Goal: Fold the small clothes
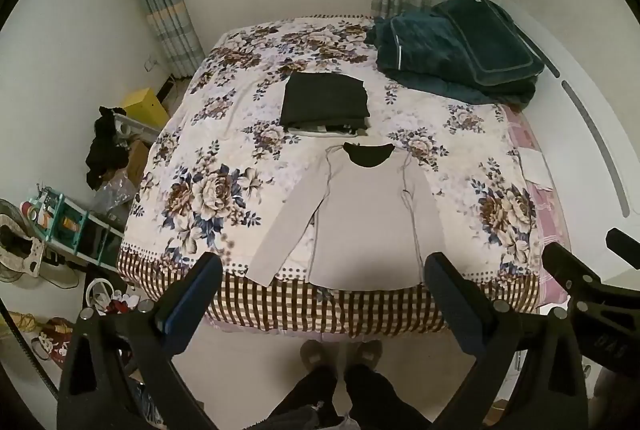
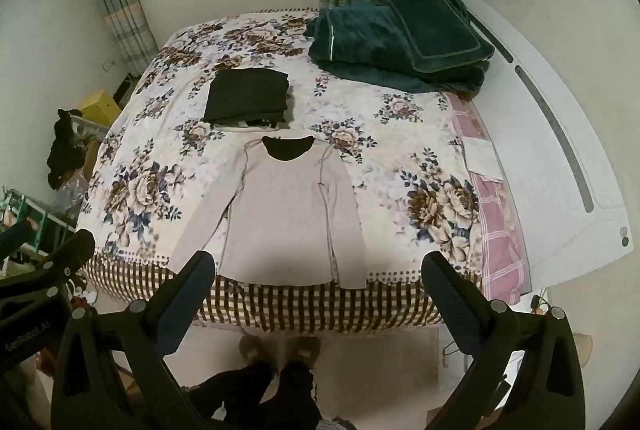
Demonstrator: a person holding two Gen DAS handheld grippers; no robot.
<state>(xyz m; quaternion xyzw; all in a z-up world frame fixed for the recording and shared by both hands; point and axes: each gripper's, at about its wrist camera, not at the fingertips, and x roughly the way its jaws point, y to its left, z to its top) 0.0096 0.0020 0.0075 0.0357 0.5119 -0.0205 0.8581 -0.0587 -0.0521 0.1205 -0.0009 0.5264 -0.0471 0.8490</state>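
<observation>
A light grey long-sleeved top [image 1: 364, 214] with a dark neckline lies flat, face up, on the floral bedspread [image 1: 208, 190], hem at the near bed edge and both sleeves along its sides. It also shows in the right wrist view [image 2: 288, 214]. Behind it sits a folded dark garment [image 1: 324, 102] on a small stack, also in the right wrist view [image 2: 248, 94]. My left gripper [image 1: 322, 266] is open and empty, held above the near bed edge. My right gripper [image 2: 318, 266] is open and empty at the same height.
A folded dark green blanket and pillow [image 1: 460, 50] lie at the far right of the bed. A white headboard [image 2: 560, 134] runs along the right. Shelves and clutter [image 1: 60, 230] stand on the floor left. The person's slippered feet [image 1: 340, 354] stand before the bed.
</observation>
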